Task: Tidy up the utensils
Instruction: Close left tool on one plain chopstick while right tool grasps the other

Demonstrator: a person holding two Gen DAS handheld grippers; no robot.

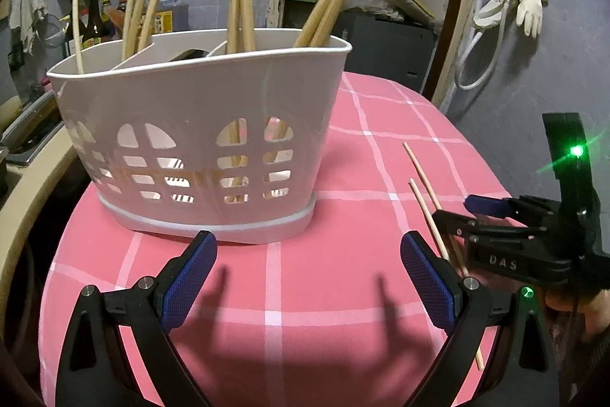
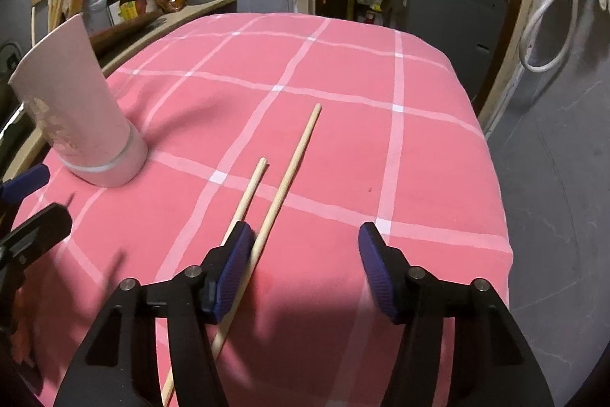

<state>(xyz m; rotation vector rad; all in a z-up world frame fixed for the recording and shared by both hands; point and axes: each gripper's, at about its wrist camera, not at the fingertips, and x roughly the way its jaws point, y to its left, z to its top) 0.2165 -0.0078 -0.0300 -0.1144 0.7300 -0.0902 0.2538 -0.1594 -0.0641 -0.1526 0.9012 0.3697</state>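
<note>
"DAS" on right gripper (image 1: 467, 212)

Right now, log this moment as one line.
stage: reaching | left gripper: open, empty | right gripper: open over chopsticks | holder: upright on tablecloth

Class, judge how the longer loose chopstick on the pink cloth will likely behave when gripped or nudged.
The longer chopstick looks round and thin, so it may roll if nudged. Probably stiff and light: straight, slender wood. Lying flat on the soft cloth, it may slip from the pads.

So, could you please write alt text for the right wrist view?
The open right gripper is low over two wooden chopsticks lying on a pink checked tablecloth; one lies between its fingers. A white utensil holder stands at the left.
</note>
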